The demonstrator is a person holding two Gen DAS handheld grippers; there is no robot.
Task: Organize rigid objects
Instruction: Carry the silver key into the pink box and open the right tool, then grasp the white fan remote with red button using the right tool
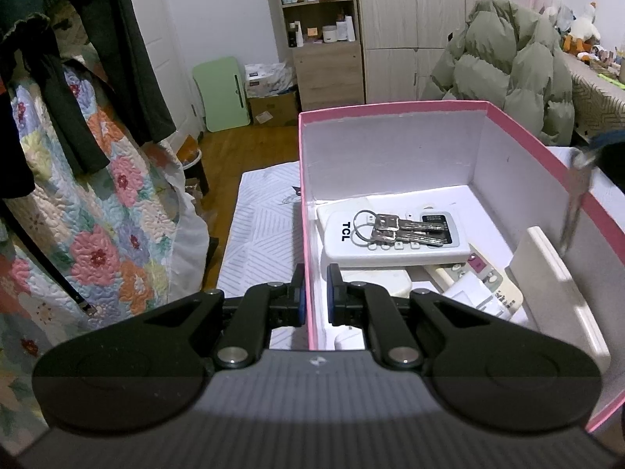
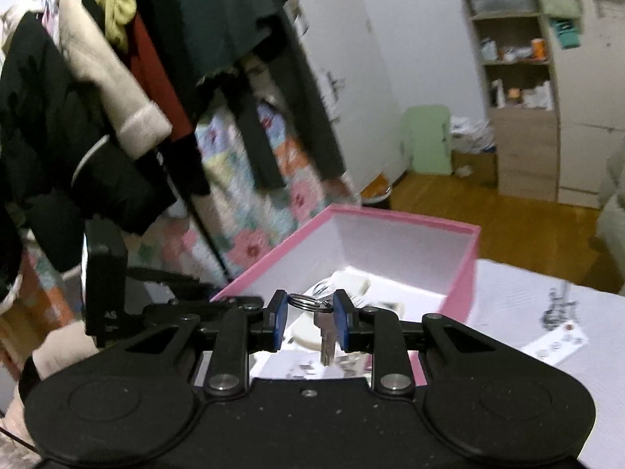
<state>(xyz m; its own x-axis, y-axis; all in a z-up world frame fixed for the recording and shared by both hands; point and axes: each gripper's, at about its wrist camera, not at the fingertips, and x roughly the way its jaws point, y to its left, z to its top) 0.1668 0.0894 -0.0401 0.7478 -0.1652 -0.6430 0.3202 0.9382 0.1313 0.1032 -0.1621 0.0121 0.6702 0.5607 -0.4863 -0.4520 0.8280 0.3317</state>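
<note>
Left gripper (image 1: 315,293) jaws clamp pink box (image 1: 390,109) wall; right gripper (image 2: 310,320) pinches key ring (image 2: 306,300).

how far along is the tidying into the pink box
Already in the pink cardboard box: a white TCL remote control with a silver key bunch on top, plus other remotes. In hand: the right claw holds a second key ring with a key over the box; the left claw straddles the box wall. Left: dropping those keys in.
</note>
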